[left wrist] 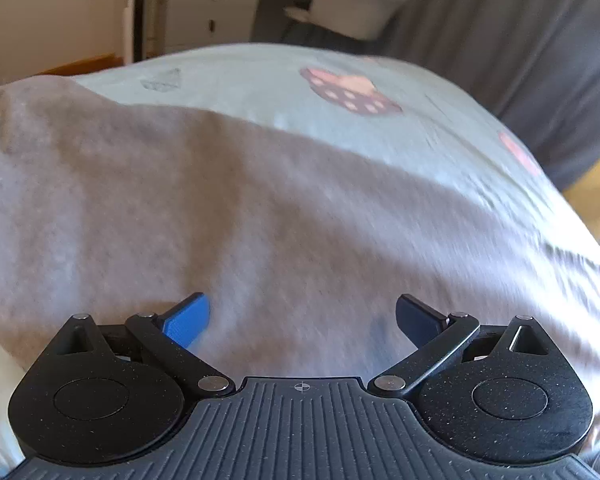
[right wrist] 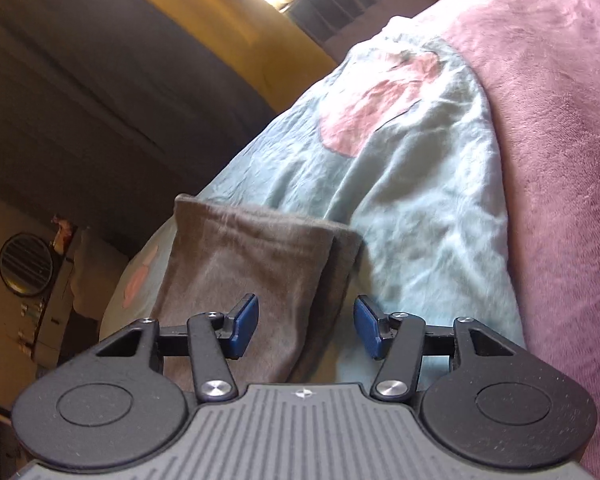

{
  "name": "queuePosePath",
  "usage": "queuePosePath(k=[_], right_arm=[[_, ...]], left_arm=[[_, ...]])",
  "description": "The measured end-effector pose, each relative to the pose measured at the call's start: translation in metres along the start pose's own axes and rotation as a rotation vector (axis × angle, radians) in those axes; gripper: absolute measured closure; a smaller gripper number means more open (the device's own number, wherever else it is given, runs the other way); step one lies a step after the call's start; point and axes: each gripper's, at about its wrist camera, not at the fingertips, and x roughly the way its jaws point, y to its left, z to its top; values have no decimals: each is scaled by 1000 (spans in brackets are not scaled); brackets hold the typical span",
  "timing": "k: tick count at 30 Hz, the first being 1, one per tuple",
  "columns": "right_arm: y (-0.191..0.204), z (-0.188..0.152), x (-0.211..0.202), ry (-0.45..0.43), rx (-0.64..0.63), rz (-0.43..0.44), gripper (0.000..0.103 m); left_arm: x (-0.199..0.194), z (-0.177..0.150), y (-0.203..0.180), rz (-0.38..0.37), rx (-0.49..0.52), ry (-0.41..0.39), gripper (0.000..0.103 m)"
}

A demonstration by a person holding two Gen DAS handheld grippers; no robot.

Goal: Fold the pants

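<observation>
Grey fleece pants (left wrist: 180, 200) lie flat on bed sheet (left wrist: 260, 76), under both spread hand-held grippers: left (left wrist: 302, 320), right (right wrist: 306, 326) above leg cuffs.

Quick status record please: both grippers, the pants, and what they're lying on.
left gripper: open, empty, over the broad grey fleece pants
right gripper: open, empty, above the stacked leg ends of the pants
pants state: legs laid one on the other, hems nearly aligned
surface: pale green bedsheet with pink prints
nearby: pink plush blanket to the right of the sheet
</observation>
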Motion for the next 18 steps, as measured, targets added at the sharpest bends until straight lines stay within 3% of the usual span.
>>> queuePosePath(k=[5, 7, 8, 9, 13, 16, 18], right_arm=[[-9, 11, 10, 3, 55, 47, 51], [-6, 13, 12, 1, 35, 56, 67], [-4, 14, 13, 5, 24, 62, 82], [-3, 15, 15, 12, 19, 63, 86], [2, 16, 12, 14, -9, 45, 84], [-1, 16, 6, 18, 15, 5, 73], [-4, 12, -3, 20, 45, 42, 67]], left_arm=[[1, -19, -17, 22, 78, 23, 1], [4, -22, -24, 47, 118, 23, 1], [6, -23, -25, 52, 128, 23, 1], [4, -27, -28, 48, 135, 19, 1], [-2, -33, -32, 27, 132, 8, 1], [-1, -33, -34, 43, 138, 5, 1], [-1, -33, -34, 40, 134, 3, 1]])
